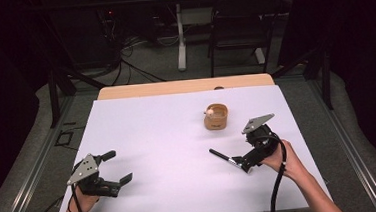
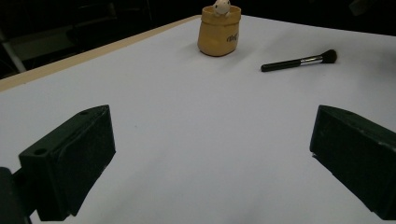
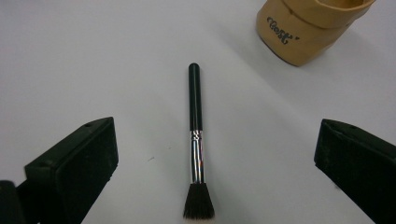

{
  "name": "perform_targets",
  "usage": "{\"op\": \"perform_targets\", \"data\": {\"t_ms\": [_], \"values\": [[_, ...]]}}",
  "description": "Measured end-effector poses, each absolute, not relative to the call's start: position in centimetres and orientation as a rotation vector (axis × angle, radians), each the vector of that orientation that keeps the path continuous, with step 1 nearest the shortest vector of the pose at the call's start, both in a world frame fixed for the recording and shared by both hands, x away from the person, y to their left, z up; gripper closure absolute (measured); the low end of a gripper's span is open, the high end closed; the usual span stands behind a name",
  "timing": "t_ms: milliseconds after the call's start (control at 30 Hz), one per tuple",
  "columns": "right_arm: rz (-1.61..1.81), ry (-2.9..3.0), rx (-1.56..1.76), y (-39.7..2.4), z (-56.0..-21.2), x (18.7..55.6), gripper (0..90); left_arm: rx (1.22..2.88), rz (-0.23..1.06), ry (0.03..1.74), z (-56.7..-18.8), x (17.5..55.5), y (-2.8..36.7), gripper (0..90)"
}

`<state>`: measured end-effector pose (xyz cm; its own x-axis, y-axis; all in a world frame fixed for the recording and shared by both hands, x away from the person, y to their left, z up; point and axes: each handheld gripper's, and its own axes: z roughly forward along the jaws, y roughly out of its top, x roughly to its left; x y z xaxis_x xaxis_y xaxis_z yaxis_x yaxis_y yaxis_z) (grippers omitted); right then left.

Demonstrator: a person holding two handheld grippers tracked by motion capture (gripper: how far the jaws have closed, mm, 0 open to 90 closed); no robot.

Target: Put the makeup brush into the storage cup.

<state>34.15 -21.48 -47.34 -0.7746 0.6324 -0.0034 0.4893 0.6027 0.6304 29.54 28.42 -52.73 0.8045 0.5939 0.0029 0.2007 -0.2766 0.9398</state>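
A black-handled makeup brush (image 1: 222,156) lies flat on the white table cover (image 1: 168,137), bristles toward my right gripper (image 1: 242,155). In the right gripper view the brush (image 3: 196,140) lies between the two wide-apart jaws of the right gripper (image 3: 217,140), untouched. A tan pouch-shaped pot (image 1: 216,116) stands beyond it with a small white figure (image 2: 222,7) peeking out. The pot (image 3: 303,32) shows at the upper right of the right gripper view. My left gripper (image 1: 117,167) rests at the near left, open and empty. Its own view shows the pot (image 2: 219,32) and brush (image 2: 299,60) far off.
The table's wooden far edge (image 1: 184,86) shows beyond the white cover. Behind it stand a dark chair (image 1: 241,32) and a white table leg (image 1: 180,41) on a grey floor with cables. Metal rails (image 1: 30,167) run along both sides.
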Motion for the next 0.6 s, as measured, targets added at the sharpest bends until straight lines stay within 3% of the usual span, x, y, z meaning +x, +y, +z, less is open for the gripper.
{"op": "perform_targets", "data": {"t_ms": [600], "values": [[0.679,2.756,0.922,-19.6,-48.6,36.0,0.0,1.854,0.414,0.596,-52.7,29.6,28.4,0.3]]}}
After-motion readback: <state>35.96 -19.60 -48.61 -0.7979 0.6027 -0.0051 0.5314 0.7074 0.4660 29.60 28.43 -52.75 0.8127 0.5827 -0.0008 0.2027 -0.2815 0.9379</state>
